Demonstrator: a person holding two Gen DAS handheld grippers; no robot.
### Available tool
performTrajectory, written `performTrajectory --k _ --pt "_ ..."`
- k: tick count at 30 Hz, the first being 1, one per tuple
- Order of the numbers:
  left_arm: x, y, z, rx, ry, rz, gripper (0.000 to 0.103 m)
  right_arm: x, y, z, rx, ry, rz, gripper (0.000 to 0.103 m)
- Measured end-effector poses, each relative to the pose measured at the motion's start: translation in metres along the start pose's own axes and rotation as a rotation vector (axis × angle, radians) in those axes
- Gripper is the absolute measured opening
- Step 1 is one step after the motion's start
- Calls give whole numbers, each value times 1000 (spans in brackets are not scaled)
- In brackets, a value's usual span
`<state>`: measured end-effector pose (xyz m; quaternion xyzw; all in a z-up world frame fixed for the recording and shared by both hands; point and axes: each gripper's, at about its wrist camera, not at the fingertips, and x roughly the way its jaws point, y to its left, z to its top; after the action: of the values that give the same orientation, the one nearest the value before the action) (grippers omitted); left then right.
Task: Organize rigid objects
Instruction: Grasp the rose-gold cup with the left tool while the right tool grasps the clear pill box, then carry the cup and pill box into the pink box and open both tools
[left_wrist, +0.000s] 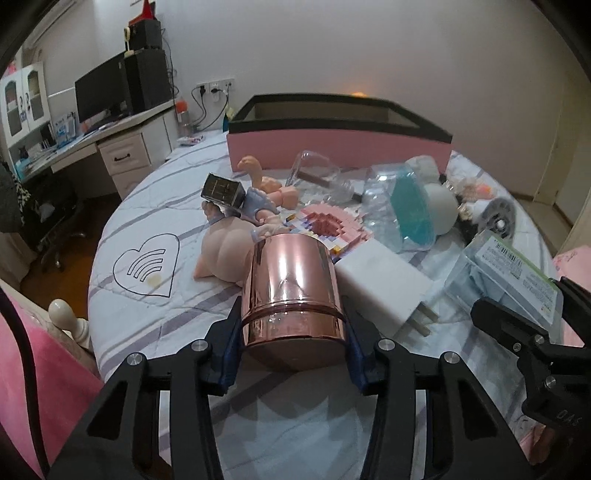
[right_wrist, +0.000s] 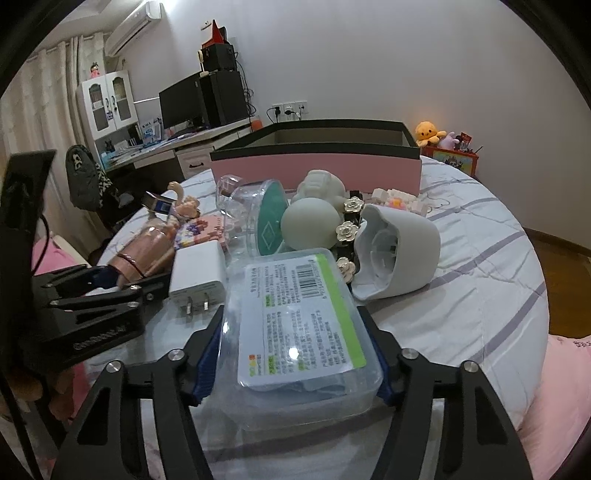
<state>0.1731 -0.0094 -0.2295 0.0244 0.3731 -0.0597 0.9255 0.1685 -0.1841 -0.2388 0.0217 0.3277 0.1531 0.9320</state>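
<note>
A rose-gold metal canister (left_wrist: 291, 273) lies on its side on the striped bedsheet (left_wrist: 147, 325). My left gripper (left_wrist: 291, 312) is shut on it, with a blue pad pressed against each side near its base. A clear plastic box with a green-edged printed label (right_wrist: 295, 332) sits between the fingers of my right gripper (right_wrist: 293, 314), and both blue pads press on its long sides. In the right wrist view the left gripper (right_wrist: 110, 284) shows at the left, still on the canister (right_wrist: 147, 254).
A pink storage box with a black rim (right_wrist: 317, 166) stands open behind the clutter. Between the grippers lies a white plug charger (left_wrist: 376, 288). Dolls (left_wrist: 221, 251), a clear teal-lidded jar (left_wrist: 402, 210), a block model (left_wrist: 325, 225) and a grey cup-shaped device (right_wrist: 402, 251) crowd the middle.
</note>
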Motion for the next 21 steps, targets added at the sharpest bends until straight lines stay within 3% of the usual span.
performTrajectory --k 8,13,21 --pt "-28 -7 3 0 -74 -36 47 -20 -3 7 10 -54 2 65" --pt "-42 -14 22 19 -112 -77 47 -29 1 26 -6 -102 13 65" --pt "-39 -13 95 36 -163 -140 47 -26 -6 85 -26 -157 32 65"
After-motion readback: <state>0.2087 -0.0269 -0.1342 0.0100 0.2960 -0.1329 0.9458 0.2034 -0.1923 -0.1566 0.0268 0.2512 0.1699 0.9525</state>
